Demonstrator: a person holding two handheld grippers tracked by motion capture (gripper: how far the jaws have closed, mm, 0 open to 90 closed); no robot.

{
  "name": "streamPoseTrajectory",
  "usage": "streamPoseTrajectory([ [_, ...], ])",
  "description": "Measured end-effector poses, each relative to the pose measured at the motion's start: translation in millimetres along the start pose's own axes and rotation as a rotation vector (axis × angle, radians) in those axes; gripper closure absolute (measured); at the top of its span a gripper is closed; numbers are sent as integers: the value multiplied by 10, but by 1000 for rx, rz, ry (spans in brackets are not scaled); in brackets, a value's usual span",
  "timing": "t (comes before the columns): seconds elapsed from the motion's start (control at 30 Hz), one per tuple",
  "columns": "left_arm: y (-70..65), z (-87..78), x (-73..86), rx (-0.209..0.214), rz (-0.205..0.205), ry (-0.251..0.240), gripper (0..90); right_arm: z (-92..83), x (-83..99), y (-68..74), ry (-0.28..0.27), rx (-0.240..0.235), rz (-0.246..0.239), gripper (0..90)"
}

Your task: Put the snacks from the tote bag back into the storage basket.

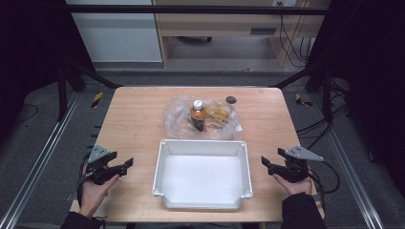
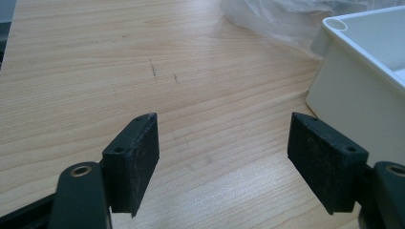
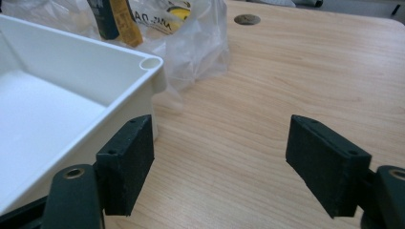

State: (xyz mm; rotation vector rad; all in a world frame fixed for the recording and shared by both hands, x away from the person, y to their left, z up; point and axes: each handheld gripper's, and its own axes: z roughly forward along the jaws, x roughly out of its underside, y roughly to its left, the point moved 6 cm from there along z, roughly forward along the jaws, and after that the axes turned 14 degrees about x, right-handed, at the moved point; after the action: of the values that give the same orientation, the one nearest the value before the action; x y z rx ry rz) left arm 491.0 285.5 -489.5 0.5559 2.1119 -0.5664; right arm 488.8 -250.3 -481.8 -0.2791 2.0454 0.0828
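Scene: a pale wooden bench (image 1: 133,119) seen from above, a person seated at 6 o'clock with a set of tongs in each hand.
Tray: a white rectangular plastic tray (image 1: 202,144), empty, sits at the near centre of the bench, probably placed there to receive things.
Bag: a crumpled clear plastic bag (image 1: 177,114) lies at 12 o'clock from the tray, just behind its far rim.
Bottle: a small amber bottle with a white cap (image 1: 198,115) stands upright inside the bag, with yellow-printed packaging (image 1: 218,113) beside it at 3 o'clock.
Left tongs (image 1: 123,166): held low at 9 o'clock of the tray, apart from it, black jaws spread wide with bare wood between them.
Right tongs (image 1: 267,163): held at 3 o'clock of the tray, jaws likewise parted and holding nothing.
Why so: both sets seem to wait symmetrically either side of the tray, pointing inward, ready to reach forward for the bag.
Hard to tell: the bag's film blurs its contents; the bottle's label is unreadable, and the yellow item's shape is unclear.
Other: a small dark round disc (image 1: 231,99) is set in the bench at 1 o'clock of the bag.
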Motion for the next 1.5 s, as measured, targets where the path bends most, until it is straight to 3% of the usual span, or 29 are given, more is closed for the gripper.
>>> streamPoseTrajectory([
  [0.5, 7, 6, 1, 2, 4, 3, 263, -117, -211, 103, -67, -47, 31, 252],
  [0.77, 0, 23, 4, 14, 11, 7, 265, -159, -327, 175, -83, -46, 7, 248],
  [0.93, 0, 27, -2, 14, 9, 2, 270, -192, -434, 227, -103, -61, 19, 256],
  [1.5, 2, 19, -18, 7, 20, -9, 276, -210, -599, 385, -119, -88, 16, 260],
])
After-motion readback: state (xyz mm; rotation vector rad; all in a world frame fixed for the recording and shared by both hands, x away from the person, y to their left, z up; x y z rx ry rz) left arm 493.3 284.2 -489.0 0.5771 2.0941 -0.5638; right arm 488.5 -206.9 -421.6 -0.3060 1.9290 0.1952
